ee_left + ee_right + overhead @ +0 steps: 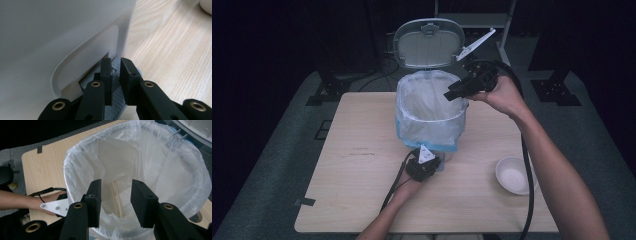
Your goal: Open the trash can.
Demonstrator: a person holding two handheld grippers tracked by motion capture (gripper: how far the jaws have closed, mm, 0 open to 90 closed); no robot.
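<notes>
A white pedal bin (429, 115) lined with a clear plastic bag (155, 170) stands mid-table, its lid (428, 44) tipped up at the back. Two wooden chopsticks (117, 206) lie inside the bag. My right gripper (115, 200) hovers open over the bin's right rim (452, 94), with nothing between its fingers. My left gripper (115, 66) sits low at the bin's front base (432, 162). Its jaws are nearly together and rest on the grey ribbed pedal (115, 110), tight against the bin's white wall (50, 37).
A white bowl (514, 175) sits on the wooden table (357, 165) near the front right. The right gripper's cable (528, 200) trails down past the bowl. Dark stands and cables lie on the floor behind the table.
</notes>
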